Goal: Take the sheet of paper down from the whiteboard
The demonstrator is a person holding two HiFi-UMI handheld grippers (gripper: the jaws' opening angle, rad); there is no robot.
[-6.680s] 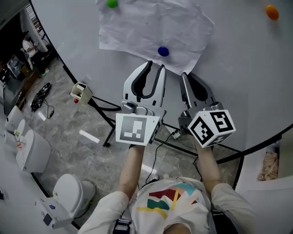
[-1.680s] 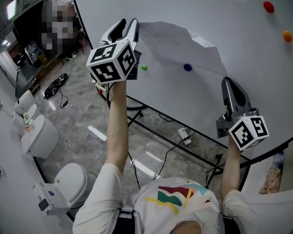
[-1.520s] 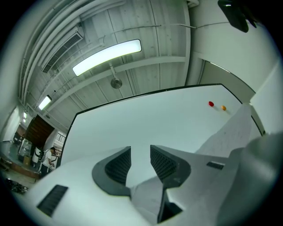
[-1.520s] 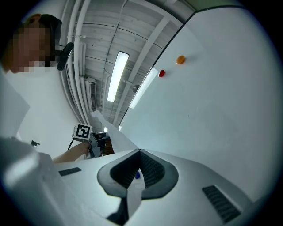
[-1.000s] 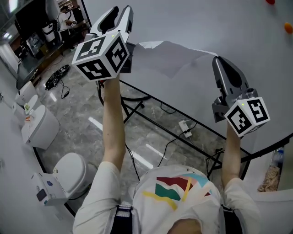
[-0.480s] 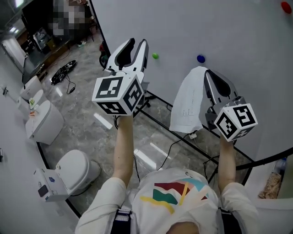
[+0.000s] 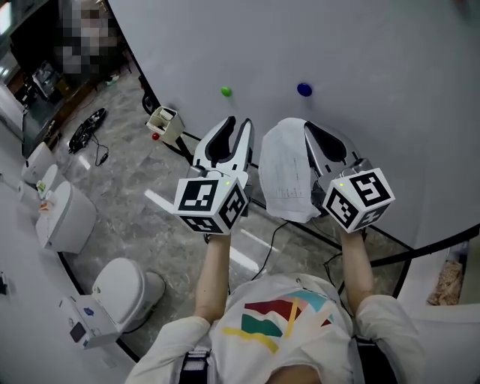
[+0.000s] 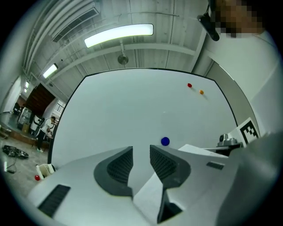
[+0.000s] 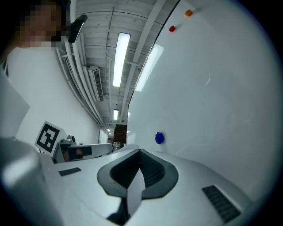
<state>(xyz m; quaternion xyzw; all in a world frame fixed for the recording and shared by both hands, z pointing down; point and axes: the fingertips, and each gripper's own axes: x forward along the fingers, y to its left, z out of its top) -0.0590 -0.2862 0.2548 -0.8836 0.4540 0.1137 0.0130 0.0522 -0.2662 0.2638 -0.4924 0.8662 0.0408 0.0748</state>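
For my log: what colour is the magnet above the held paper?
The magnet is blue, clearest in the head view.

- The right gripper (image 9: 139,152) has its jaws closed together on the sheet of paper (image 9: 134,190), whose thin white edge runs down between the dark ribbed pads.
- The whiteboard (image 9: 212,110) fills the right side, bare near the jaws.
- A blue magnet (image 9: 159,137) sits on the board just above the jaw tips; a red magnet (image 9: 172,28) and an orange magnet (image 9: 189,13) sit close together, well above it.
- At the left, the left gripper (image 9: 112,148) lies alongside, its marker cube (image 9: 47,137) facing the camera.
- A long ceiling light (image 9: 119,57) glows overhead.
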